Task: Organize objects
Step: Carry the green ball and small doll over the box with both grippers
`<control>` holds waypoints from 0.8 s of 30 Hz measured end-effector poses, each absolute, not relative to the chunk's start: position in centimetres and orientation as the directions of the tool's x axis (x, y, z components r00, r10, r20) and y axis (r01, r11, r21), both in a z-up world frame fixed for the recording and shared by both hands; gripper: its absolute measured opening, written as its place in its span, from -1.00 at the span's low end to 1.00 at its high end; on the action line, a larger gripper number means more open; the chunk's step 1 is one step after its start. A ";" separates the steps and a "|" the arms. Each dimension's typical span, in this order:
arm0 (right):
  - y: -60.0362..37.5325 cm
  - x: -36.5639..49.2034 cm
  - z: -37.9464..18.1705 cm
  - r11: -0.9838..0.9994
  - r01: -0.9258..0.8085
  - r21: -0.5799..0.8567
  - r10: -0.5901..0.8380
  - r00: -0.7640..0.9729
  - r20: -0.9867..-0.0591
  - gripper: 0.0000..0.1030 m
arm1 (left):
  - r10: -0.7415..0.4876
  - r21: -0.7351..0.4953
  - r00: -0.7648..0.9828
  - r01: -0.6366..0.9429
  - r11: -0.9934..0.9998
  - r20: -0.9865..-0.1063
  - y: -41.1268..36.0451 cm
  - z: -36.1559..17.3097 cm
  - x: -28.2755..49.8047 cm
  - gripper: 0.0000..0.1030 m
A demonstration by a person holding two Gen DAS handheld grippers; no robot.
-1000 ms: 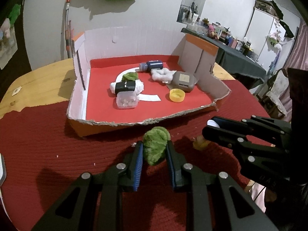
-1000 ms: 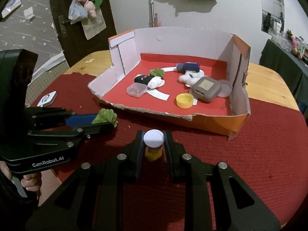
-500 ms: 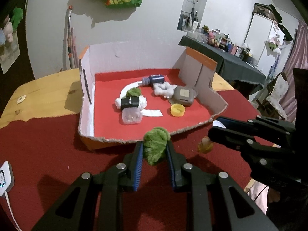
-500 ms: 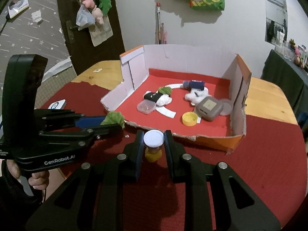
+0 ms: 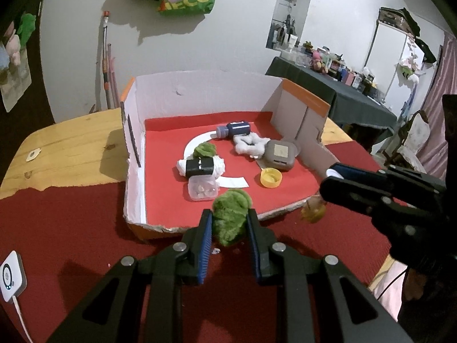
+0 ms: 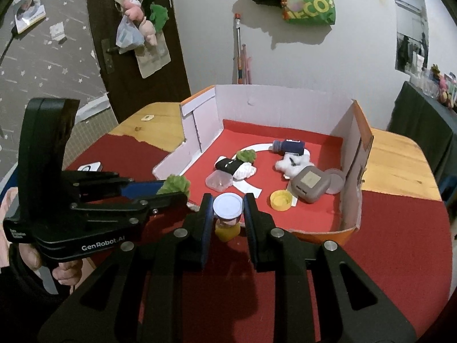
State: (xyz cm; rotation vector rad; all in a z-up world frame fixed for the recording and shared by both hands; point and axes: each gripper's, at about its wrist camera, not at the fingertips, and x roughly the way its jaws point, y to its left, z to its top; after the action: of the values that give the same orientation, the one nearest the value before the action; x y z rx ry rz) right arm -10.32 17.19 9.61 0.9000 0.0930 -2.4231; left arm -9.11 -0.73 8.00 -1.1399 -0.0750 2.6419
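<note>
At lower centre of the left wrist view, the left gripper (image 5: pixel 229 223) clamps a green fuzzy pompom (image 5: pixel 230 217) above the torn front edge of the cardboard box (image 5: pixel 200 94). The right gripper (image 6: pixel 228 210) pinches a small white-capped yellow bottle (image 6: pixel 227 213) at that same edge.

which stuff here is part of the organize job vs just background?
In play:
- green fuzzy piece, clamped in left gripper
- small white-capped bottle, clamped in right gripper
- cardboard box with sorted items

Lying about:
- white device on the red cloth
- green bag on the wall
</note>
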 end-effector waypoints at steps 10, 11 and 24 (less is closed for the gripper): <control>17.0 -12.6 9.5 -0.856 0.502 0.126 -0.461 -0.628 -0.627 -0.60 | 0.261 -0.154 -0.645 -0.218 -0.964 -0.718 -0.9 7.9 -10.6 -0.53; 17.0 -12.8 9.4 -0.857 0.499 0.128 -0.459 -0.627 -0.629 -0.60 | 0.261 -0.155 -0.643 -0.217 -0.964 -0.720 -0.9 7.9 -10.8 -0.53; 16.3 -15.8 7.1 -0.860 0.491 0.138 -0.445 -0.591 -0.673 -0.60 | 0.265 -0.161 -0.580 -0.225 -0.961 -0.770 -0.9 5.8 -13.3 -0.53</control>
State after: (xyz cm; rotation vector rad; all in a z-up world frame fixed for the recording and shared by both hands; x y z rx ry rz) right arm -15.82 16.32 7.06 0.9960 0.0841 -2.4109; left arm -13.31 -0.86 5.77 -1.2640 -0.0660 2.5698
